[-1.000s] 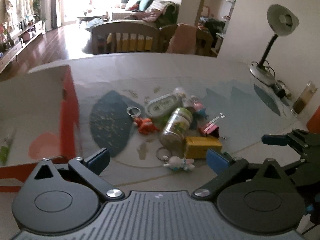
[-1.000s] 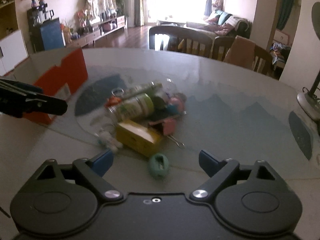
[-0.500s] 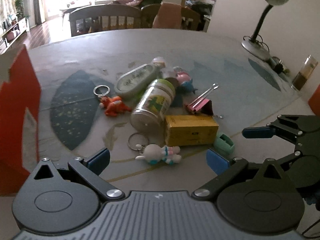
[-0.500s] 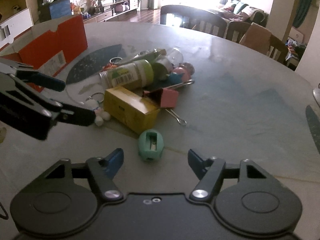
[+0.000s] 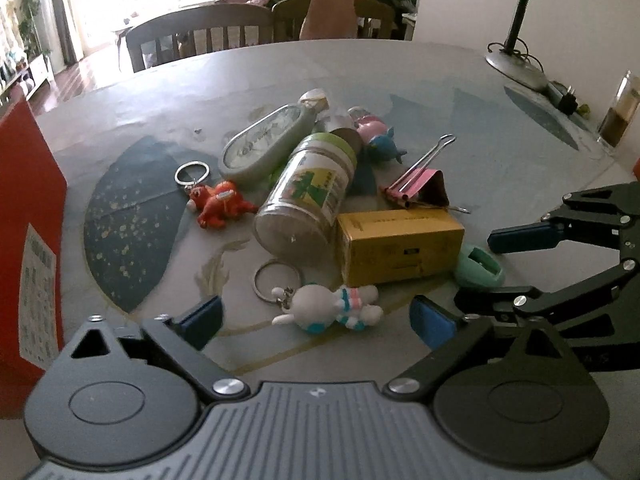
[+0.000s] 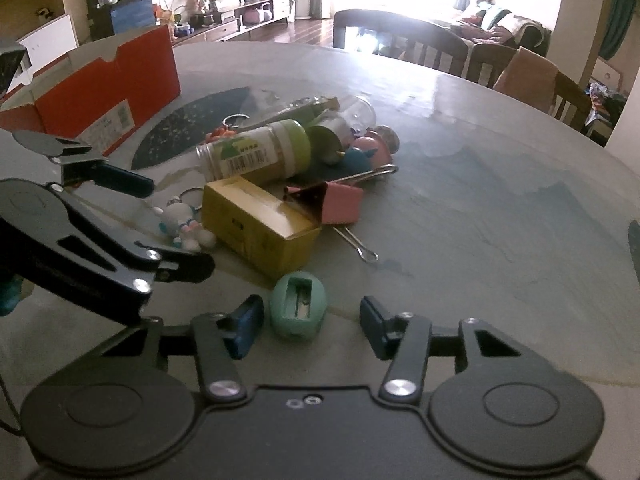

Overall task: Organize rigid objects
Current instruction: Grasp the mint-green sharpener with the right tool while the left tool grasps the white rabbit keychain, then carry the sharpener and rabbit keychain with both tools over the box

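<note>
Mint-green pencil sharpener (image 6: 299, 311) on the table (image 6: 480, 216), at the near edge of the heap, just beside the open end of the yellow carton (image 6: 256, 226) and lying between the blue pads of the right gripper (image 6: 312, 322). Fingers spread moderately, wider than the sharpener, a gap on each side, nothing gripped and no contact visible. Judged the first pick: outermost piece, loose, reachable without disturbing the rest. Farther in, a pink binder clip (image 6: 340, 208) against the carton, a green-capped jar (image 6: 260, 152) on its side, a pink-and-blue figurine (image 6: 366, 152) behind it, and a white rabbit keychain (image 6: 184, 226) to the left of the carton. In the left wrist view, the same rabbit keychain (image 5: 332, 308) lying between the pads of the left gripper (image 5: 316, 320), fingers wide apart, empty, no touch apparent; an orange figure keychain (image 5: 218, 204) and a long pale case (image 5: 264, 144) beyond the jar (image 5: 312, 196). Likely one item lined up per gripper, both from the near fringe of the pile. Open red box (image 6: 108, 92) at the far left, well apart from the heap, probably the destination, though only a guess. Desk lamp (image 5: 516, 40) and glass (image 5: 620, 116) at the far right edge, clear of the work.
</note>
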Tool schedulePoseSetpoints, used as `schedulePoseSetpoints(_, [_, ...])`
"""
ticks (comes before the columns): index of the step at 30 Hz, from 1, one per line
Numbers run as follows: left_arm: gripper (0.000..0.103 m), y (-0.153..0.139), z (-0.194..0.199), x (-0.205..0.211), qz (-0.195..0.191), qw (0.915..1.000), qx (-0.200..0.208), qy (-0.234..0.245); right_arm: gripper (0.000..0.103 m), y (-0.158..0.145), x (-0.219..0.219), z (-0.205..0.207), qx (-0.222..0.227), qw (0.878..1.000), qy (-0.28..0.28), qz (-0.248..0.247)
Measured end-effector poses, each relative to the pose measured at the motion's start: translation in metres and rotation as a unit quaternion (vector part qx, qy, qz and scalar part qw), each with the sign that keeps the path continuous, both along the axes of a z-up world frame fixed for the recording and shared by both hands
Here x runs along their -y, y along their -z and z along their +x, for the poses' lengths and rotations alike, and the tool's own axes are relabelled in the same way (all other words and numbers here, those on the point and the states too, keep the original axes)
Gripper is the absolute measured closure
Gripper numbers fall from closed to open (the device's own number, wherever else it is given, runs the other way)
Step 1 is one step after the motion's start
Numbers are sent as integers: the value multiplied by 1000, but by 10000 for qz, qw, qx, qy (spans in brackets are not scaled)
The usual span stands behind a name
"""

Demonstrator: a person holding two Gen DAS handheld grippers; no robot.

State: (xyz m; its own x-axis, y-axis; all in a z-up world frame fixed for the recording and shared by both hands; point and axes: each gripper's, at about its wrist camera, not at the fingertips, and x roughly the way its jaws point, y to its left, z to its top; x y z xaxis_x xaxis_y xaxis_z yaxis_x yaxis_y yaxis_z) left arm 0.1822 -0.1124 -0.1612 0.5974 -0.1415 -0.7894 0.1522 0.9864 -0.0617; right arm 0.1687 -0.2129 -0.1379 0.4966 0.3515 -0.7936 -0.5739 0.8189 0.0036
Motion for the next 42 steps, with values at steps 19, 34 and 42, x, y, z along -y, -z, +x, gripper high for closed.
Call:
schedulePoseSetpoints(19, [44, -11, -4, 8, 116, 9996, 60, 247, 74, -10, 4, -8, -117, 9995, 295, 93])
schedulePoseSetpoints(34, [44, -62, -30, -24, -354, 9993, 93, -69, 74, -74, 2, -43, 21, 9970, 574, 515])
schedulePoseSetpoints(42, [44, -101, -49, -56, -469, 9982, 235, -294, 74, -114, -23, -55, 252, 9963, 473, 665])
